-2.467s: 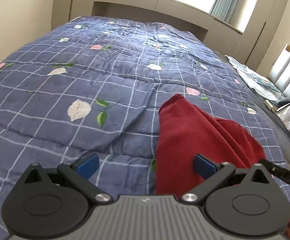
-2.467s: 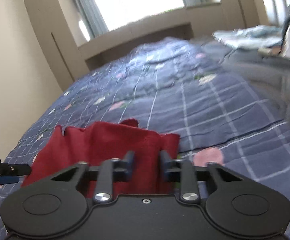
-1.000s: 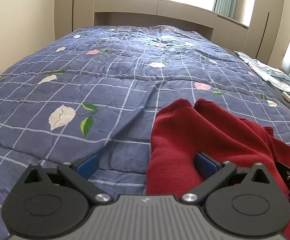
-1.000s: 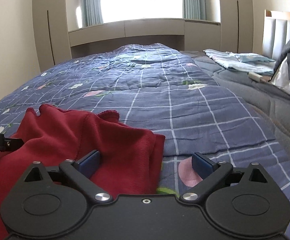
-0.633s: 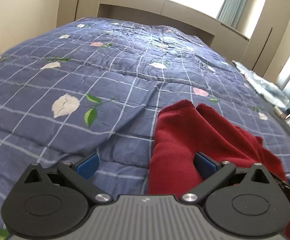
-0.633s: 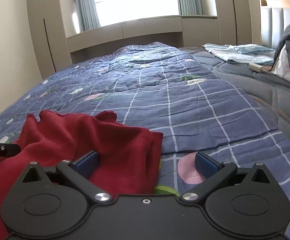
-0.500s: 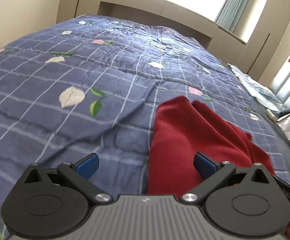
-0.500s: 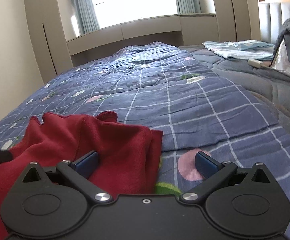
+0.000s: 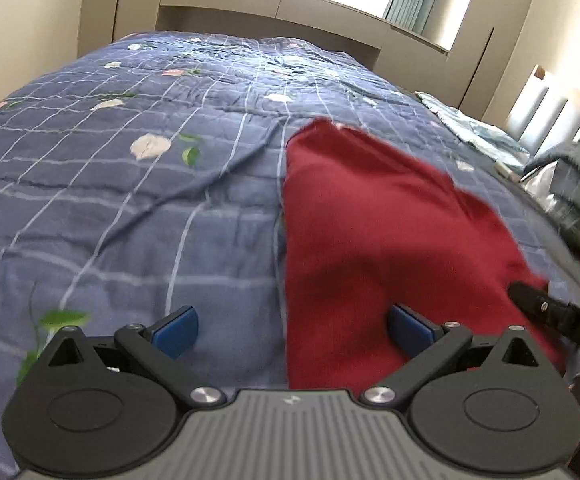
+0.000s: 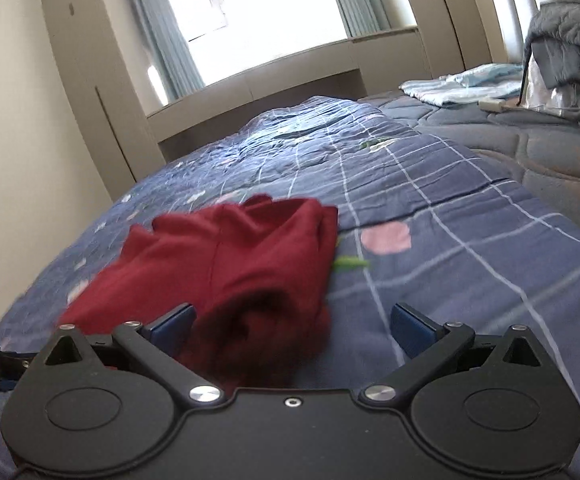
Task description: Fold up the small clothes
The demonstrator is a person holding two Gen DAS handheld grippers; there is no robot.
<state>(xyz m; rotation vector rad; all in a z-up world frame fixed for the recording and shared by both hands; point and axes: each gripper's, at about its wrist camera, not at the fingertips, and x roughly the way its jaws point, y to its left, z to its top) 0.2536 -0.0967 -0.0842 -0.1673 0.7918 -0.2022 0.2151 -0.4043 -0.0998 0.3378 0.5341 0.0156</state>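
Item: red garment [image 9: 378, 232], knit, lying bunched on the quilt [image 9: 129, 208] near the bed's front edge.

Position relative to jaws: the left gripper [image 9: 292, 330] has jaws spread wide, holding nothing; the garment's straight left edge runs up the gap between them, cloth reaching under the right pad, bare quilt under the left. The right gripper [image 10: 290, 326] also has jaws wide and empty; a rumpled fold of the garment [image 10: 229, 264] sits between them, crowding the left pad, with bare quilt by the right pad.

Long axis: runs away from both grippers toward the window, near end broad, far end narrowing to a rounded tip.

Nearer hand: both are at the near hem; the right appears closer to the loose fold, the left to the flat side edge.

Surroundings: pale blue bedding [image 10: 462, 84] and grey jacket [image 10: 570, 44] far right, well apart. The other gripper's tip shows at each frame's edge, just beside the cloth.

Obstructions: none between jaws and garment.
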